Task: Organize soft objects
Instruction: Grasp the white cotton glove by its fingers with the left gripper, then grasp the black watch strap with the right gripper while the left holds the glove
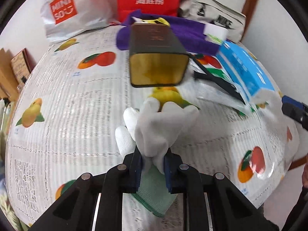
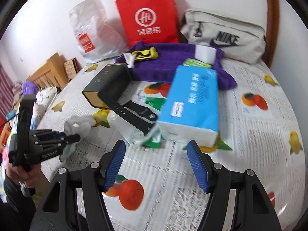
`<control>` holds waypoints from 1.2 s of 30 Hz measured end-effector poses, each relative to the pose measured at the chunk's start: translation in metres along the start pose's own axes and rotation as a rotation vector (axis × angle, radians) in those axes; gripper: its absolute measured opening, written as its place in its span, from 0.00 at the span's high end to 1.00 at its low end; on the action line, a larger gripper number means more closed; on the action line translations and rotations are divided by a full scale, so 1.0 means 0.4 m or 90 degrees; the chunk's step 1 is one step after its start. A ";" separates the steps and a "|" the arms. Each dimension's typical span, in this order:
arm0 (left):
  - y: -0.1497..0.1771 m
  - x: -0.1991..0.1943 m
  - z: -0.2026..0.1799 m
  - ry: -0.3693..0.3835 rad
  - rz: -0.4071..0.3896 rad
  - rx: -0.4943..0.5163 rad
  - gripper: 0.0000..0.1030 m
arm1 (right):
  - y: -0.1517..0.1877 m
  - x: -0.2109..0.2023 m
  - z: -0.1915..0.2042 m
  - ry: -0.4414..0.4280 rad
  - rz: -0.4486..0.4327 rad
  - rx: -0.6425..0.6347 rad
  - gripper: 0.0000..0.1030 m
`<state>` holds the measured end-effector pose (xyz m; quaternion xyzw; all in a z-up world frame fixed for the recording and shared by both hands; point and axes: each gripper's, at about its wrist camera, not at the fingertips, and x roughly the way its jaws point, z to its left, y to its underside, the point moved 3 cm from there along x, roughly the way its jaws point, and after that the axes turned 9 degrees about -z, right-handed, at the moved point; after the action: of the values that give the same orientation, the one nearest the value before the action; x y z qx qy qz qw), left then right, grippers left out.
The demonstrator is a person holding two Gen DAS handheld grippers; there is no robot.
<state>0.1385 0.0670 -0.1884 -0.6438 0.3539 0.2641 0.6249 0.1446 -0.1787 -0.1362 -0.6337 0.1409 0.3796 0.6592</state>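
This is a lived-in home room. A table [image 2: 250,115] under a fruit-printed plastic cloth stands against a plain white wall, with shopping bags [image 2: 150,17] and a canvas pouch [image 2: 223,36] propped along it at the top of the frame. At upper left stand wooden furniture [image 2: 48,73] and plush toys [image 2: 46,94].

I count three bags along the wall: one white plastic bag [image 2: 90,30], one red paper bag [image 2: 149,17], one pale canvas pouch [image 2: 225,34]; one purple towel [image 2: 173,63]; one white glove [image 1: 154,127], and beneath it one green cloth [image 1: 154,194]; one dark box [image 1: 156,57] with a gold end; one blue tissue pack [image 2: 192,104]; one white sponge block [image 2: 205,53]; one black strap [image 2: 134,113]; one yellow-and-black item [image 2: 145,54] on the towel, too blurred for me to identify; two grippers, the left gripper [image 1: 153,165] and the right gripper [image 2: 156,165].
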 end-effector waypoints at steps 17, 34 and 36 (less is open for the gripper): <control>-0.046 0.034 0.090 0.030 -0.008 -0.076 0.81 | -0.037 0.132 0.127 -0.011 0.009 -0.120 0.39; -0.071 0.055 0.107 0.054 -0.009 -0.086 0.79 | -0.053 0.312 0.188 0.039 0.064 -0.219 0.87; -0.070 0.055 0.106 0.053 -0.010 -0.084 0.79 | -0.057 0.303 0.185 0.028 0.061 -0.214 0.93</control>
<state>0.1782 0.1054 -0.1918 -0.6966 0.3562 0.2550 0.5682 0.2195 -0.0678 -0.1887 -0.7355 0.1202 0.4149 0.5219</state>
